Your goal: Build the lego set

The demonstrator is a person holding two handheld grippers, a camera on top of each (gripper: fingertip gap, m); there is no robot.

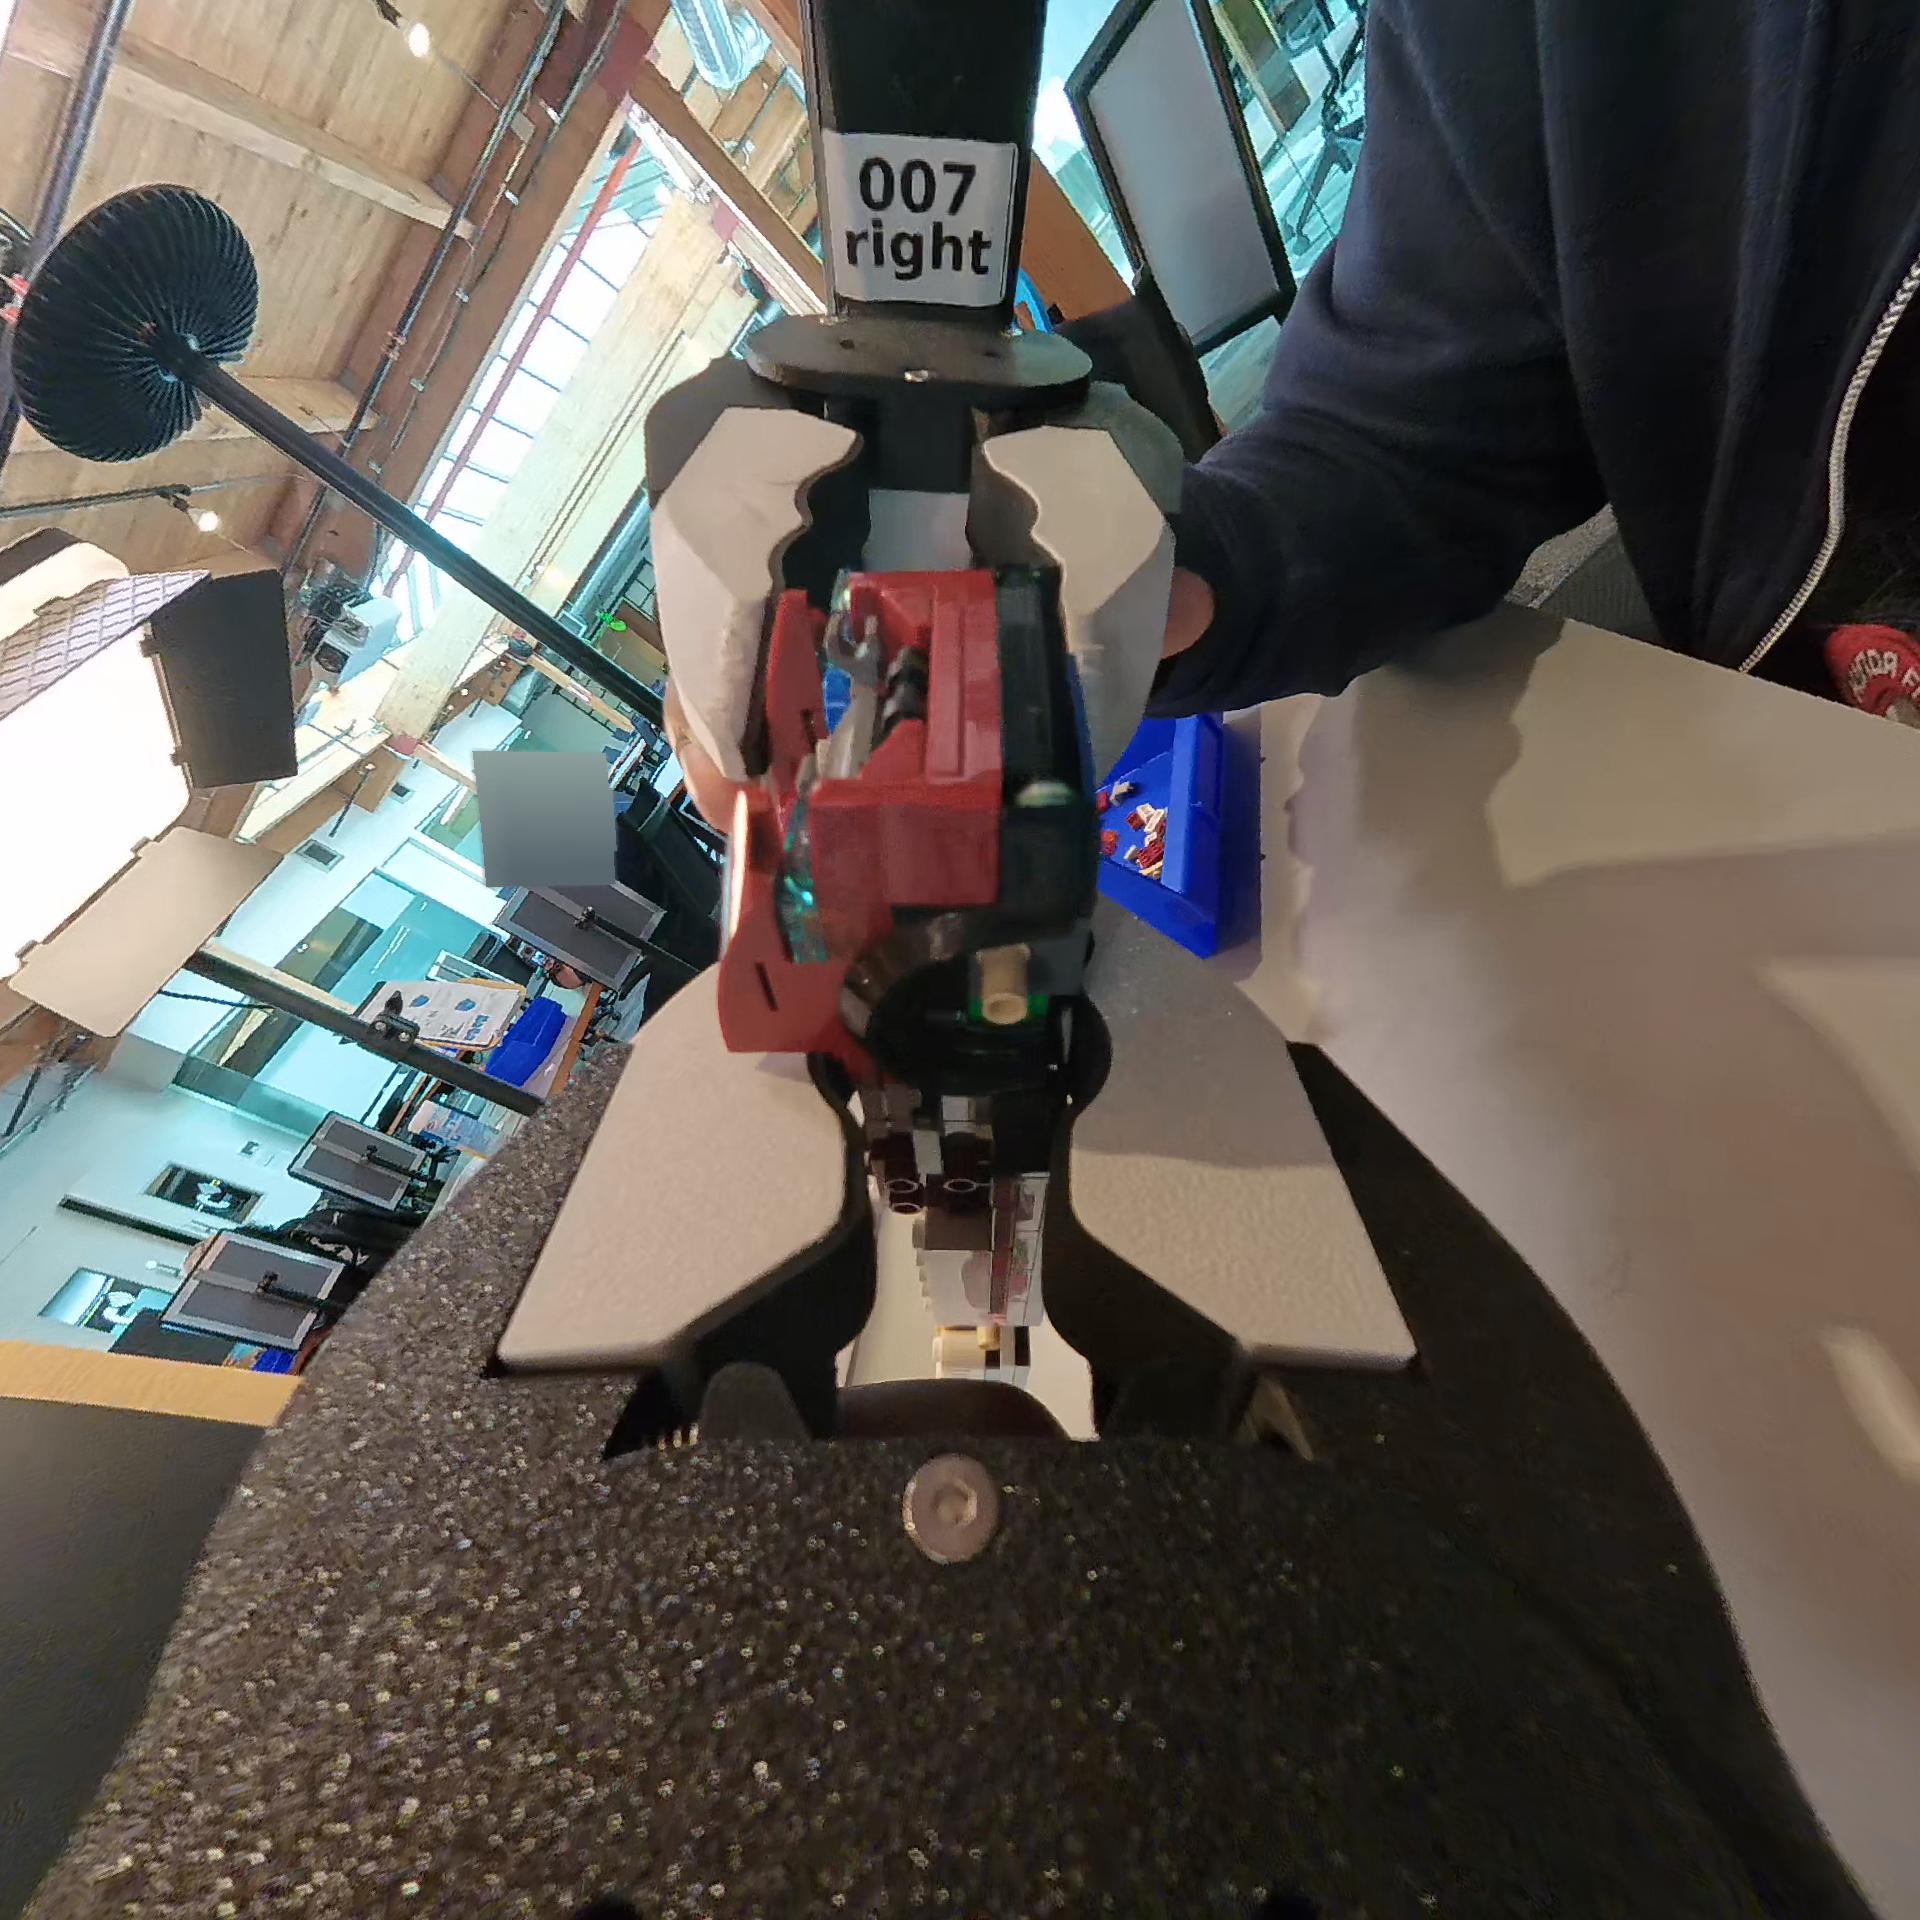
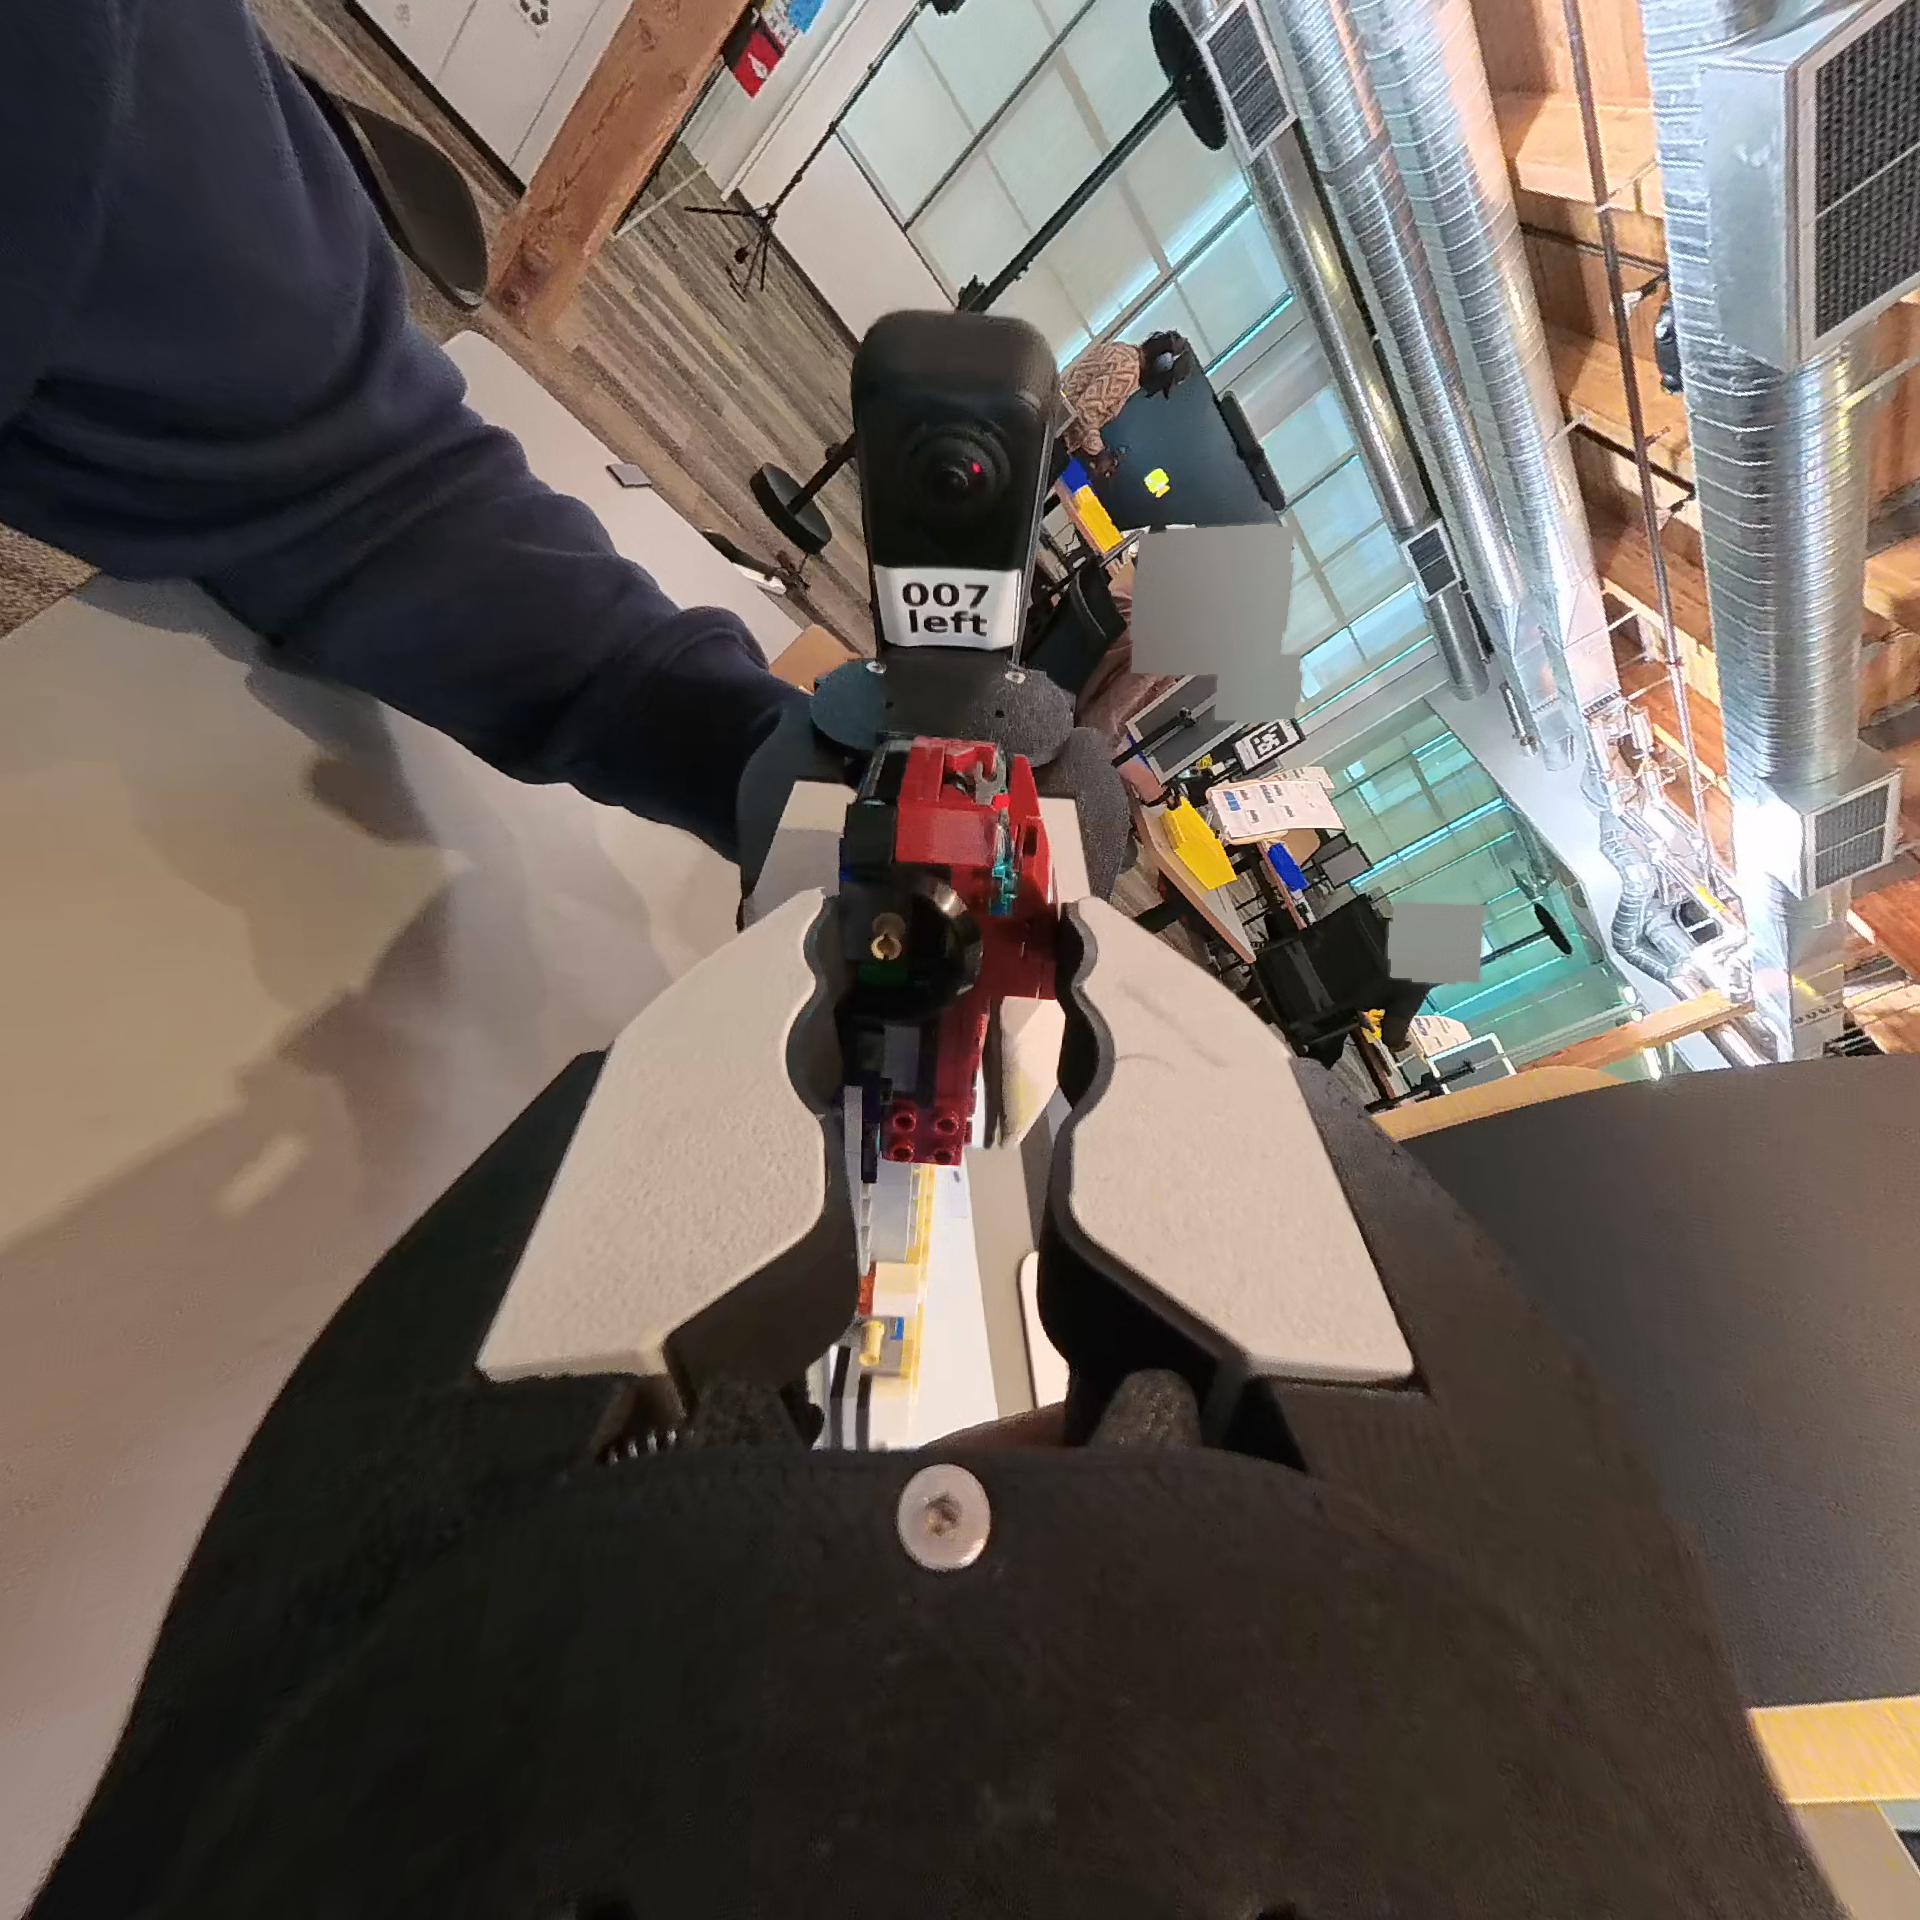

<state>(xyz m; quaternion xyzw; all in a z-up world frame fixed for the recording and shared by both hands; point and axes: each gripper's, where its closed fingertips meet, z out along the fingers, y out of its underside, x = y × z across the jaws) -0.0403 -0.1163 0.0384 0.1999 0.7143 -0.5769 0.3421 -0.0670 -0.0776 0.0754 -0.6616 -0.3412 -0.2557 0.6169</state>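
Observation:
A red and black toy brick car (image 1: 914,821) with a black wheel (image 1: 966,1039) hangs in the air between both grippers. My left gripper (image 1: 961,1049) is shut on its near end, with the pads against the wheel section. In the same view the right gripper (image 1: 914,644) clasps the car's far end. In the right wrist view my right gripper (image 2: 945,966) is shut on the car (image 2: 956,831), one finger (image 2: 727,1039) against the black wheel side and the other against the red side. The left gripper (image 2: 935,821) holds the opposite end there.
A white table (image 1: 1558,935) lies below, with a blue bin (image 1: 1216,894) of small loose bricks on it. A person's dark blue sleeve (image 1: 1403,468) reaches in behind the right gripper, and another sleeve (image 2: 416,571) behind the left. A studio light (image 1: 104,727) stands at the left. The tips of one gripper are about 5 cm away from the tips of the other.

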